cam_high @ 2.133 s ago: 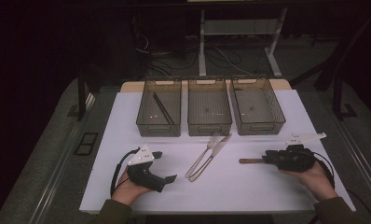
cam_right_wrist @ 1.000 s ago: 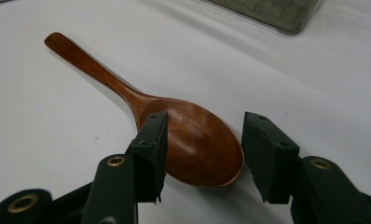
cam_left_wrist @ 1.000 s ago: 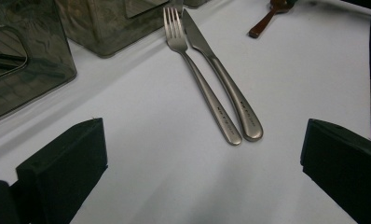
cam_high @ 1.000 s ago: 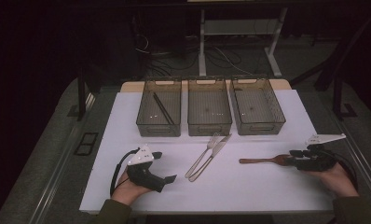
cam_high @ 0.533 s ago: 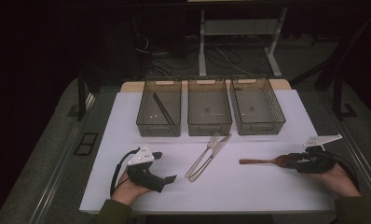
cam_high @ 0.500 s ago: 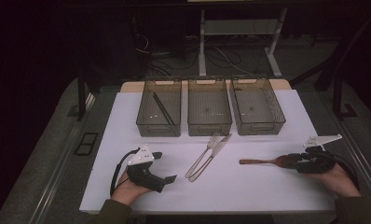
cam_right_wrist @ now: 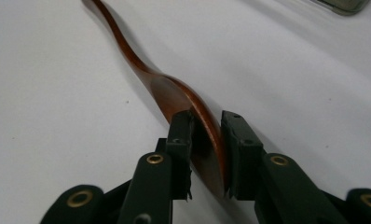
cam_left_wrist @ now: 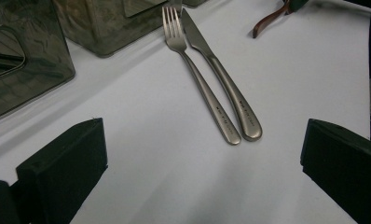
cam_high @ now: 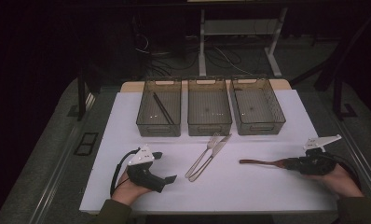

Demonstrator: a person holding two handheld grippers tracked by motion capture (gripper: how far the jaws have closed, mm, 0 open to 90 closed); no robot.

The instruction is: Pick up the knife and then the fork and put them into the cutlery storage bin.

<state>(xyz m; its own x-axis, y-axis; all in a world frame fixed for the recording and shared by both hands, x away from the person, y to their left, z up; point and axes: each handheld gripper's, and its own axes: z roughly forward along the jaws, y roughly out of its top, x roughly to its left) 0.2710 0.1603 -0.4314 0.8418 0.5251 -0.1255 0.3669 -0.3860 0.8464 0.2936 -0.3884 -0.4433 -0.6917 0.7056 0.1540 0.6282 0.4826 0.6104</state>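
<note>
While the right gripper (cam_right_wrist: 206, 154) clamps the curved brown wooden spoon (cam_right_wrist: 174, 98) by its bowl, a level lift looks wise; the left gripper (cam_left_wrist: 197, 163) rests wide open.

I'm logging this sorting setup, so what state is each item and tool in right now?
Brown wooden spoon: lying on the white table, bowl clamped.
Right tool: shut on the spoon.
Left tool: open, holding nothing.
Steel fork, steel knife: flat, side by side.
Left clear bin: holds a dark stick.
</note>
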